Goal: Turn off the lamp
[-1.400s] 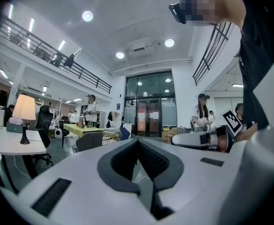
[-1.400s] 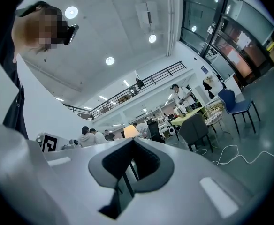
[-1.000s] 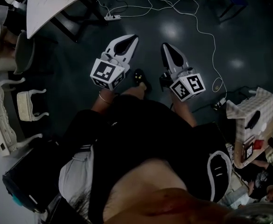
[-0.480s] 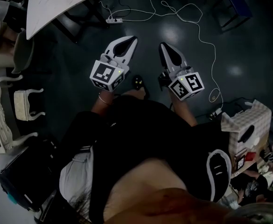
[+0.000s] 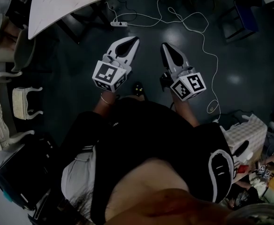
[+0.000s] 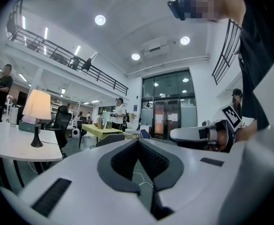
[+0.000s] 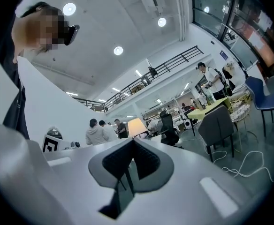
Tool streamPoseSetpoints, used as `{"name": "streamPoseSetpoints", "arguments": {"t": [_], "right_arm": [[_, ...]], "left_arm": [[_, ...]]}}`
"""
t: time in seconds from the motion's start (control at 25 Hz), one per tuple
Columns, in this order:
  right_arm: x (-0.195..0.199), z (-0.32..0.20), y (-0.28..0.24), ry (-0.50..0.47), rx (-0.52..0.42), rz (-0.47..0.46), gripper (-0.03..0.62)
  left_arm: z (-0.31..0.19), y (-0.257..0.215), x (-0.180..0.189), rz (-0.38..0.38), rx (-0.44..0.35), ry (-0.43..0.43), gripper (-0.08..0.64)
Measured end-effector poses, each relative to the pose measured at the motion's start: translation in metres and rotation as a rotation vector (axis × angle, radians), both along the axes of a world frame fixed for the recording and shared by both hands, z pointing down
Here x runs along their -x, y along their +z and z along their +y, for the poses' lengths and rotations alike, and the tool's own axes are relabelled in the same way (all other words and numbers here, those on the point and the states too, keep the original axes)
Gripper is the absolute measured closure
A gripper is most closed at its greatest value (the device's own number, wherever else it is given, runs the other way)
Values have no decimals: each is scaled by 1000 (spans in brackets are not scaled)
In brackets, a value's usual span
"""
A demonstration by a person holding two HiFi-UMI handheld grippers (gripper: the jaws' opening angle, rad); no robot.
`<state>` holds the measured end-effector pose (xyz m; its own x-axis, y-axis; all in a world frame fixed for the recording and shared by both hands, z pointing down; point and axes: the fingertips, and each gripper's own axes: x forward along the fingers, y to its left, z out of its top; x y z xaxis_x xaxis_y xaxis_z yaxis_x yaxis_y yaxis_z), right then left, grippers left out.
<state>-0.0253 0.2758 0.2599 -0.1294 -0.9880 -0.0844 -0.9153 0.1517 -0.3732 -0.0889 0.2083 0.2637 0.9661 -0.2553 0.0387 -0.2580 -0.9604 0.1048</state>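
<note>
Grippers: left gripper [image 5: 135, 39] and right gripper [image 5: 164, 45] both pinched together on nothing, side by side, level above the floor [image 5: 146, 60].
Floor: white cable [image 5: 218, 74] loops ahead of the right gripper; power strip [image 5: 119, 24] lies near the table.
Table [image 6: 15, 146]: white, ahead and left of the left gripper.
Lamp [image 6: 36, 108]: lit, upright on the table, well apart from both grippers.
Beyond: black chair [image 6: 62, 121] behind the lamp; people [image 6: 119, 111] farther off.

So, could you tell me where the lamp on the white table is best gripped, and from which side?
Probably the thin dark stem of the lamp, between shade and base, coming in level from the near table edge. It stands upright, the shade likely flares too wide for the jaws, the stem is slim. No switch is visible.
</note>
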Motion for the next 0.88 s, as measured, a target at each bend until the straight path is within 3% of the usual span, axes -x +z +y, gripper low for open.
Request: {"name": "streamPoseSetpoints", "arguments": {"t": [0.28,0.88], "right_arm": [[-8,-39,-5,-36,16,-2,592],[18,-97,-7,-177,41,18,592]], "left_arm": [[-33,2,-4,16,20,-53,554],[-78,0,20,42,24,-162,554]]}}
